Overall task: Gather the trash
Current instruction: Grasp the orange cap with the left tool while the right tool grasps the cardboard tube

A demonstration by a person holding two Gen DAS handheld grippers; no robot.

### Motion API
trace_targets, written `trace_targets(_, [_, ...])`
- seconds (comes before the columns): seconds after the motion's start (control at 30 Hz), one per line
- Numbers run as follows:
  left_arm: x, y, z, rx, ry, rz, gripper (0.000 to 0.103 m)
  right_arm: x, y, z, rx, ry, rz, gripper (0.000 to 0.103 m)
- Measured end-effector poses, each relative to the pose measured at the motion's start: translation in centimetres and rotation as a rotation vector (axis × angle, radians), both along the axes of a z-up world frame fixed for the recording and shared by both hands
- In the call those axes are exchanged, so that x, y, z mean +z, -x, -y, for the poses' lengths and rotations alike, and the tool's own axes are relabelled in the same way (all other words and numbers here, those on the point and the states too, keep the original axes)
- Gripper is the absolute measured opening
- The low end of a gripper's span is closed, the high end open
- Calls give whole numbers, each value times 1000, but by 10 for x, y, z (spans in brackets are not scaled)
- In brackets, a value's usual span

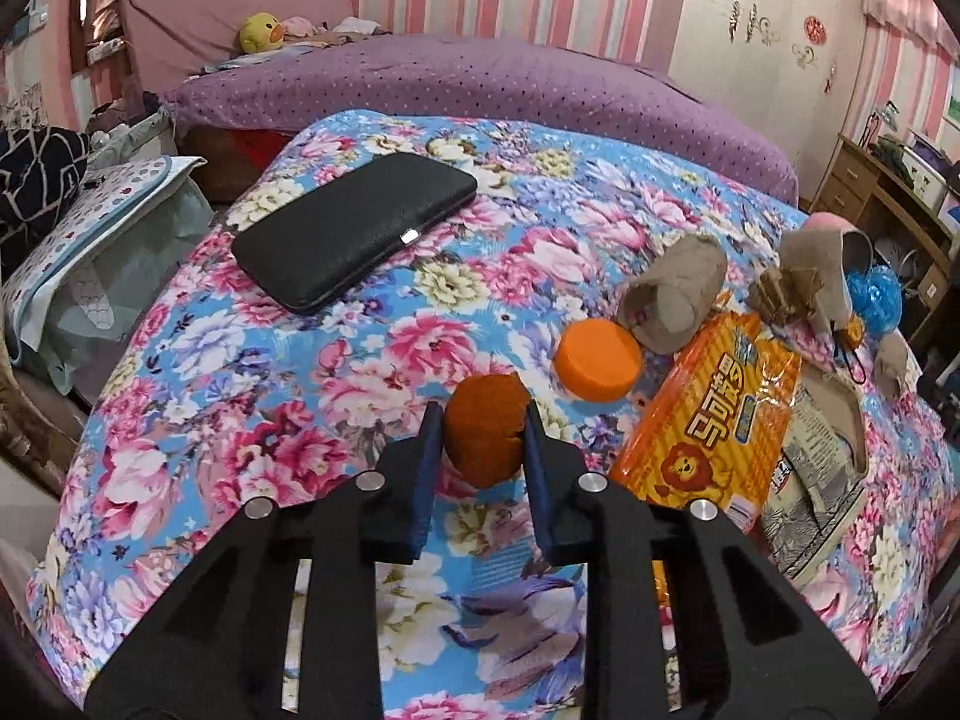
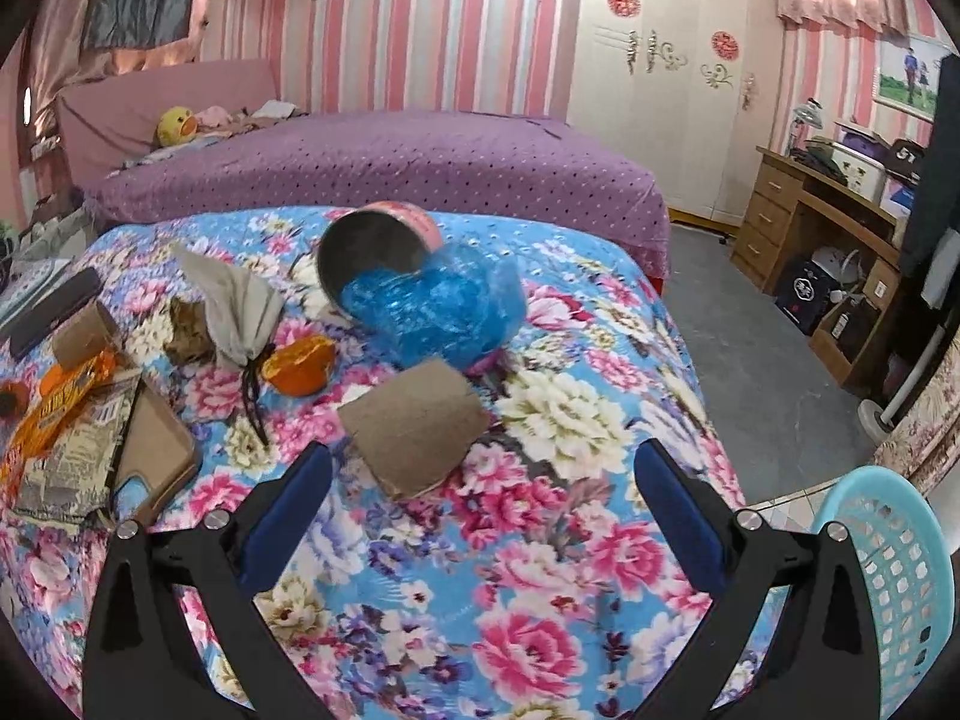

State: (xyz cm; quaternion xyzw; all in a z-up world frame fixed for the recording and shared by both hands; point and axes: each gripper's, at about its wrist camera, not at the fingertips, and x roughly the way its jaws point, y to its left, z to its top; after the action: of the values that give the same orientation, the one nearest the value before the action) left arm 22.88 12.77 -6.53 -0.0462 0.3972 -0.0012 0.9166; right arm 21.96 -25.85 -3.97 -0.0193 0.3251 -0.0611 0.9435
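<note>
The left hand-held gripper (image 1: 485, 427) is pinching a piece of orange peel (image 1: 485, 429) between its blue pads, lifted clear of the flowered blanket (image 1: 336, 360) that covers the bed. So the step in hand looks like carrying one picked-up scrap to a bin.

The right hand-held gripper (image 2: 483, 483) is spread wide and holds nothing; it hangs just short of a flattened cardboard tube (image 2: 417, 432) lying near the blanket's right edge.

More trash is on the blanket: an orange cap (image 1: 597, 360), another cardboard tube (image 1: 672, 294), an orange snack wrapper (image 1: 717, 414), a gray pouch (image 2: 231, 306), half an orange rind (image 2: 298, 365) and a tipped can (image 2: 375, 246) spilling blue plastic (image 2: 432, 312). The black wallet (image 1: 354, 228) toward the far left corner is probably not trash.

A light blue basket (image 2: 888, 570) stands off the blanket's near right edge. The next move likely calls for bringing the peel across to it, then releasing.
</note>
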Motion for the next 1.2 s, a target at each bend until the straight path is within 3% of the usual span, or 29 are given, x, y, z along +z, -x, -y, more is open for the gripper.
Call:
trace_targets(0.13, [13, 4, -1, 19, -10, 30, 24, -3, -6, -8, 16, 14, -21, 98])
trace_targets(0.23, [23, 6, 7, 17, -64, 62, 25, -5, -15, -13, 33, 13, -32, 98])
trace_targets(0.53, [25, 5, 21, -27, -58, 60, 25, -13, -50, -7, 31, -35, -100, 97])
trace_targets(0.6, [24, 5, 23, -25, -44, 58, 25, -15, -55, -8, 49, -40, -117, 80])
trace_targets(0.7, [25, 5, 25, -19, -36, 62, 25, -15, -55, -15, 84, -28, -121, 66])
trace_targets(0.83, [24, 3, 29, -19, -25, 61, 25, -11, -46, -25, 103, 22, -90, 61])
trace_targets(1.2, [27, 9, 18, 2, 17, 69, 24, 9, -12, -13, 114, 42, -29, 59])
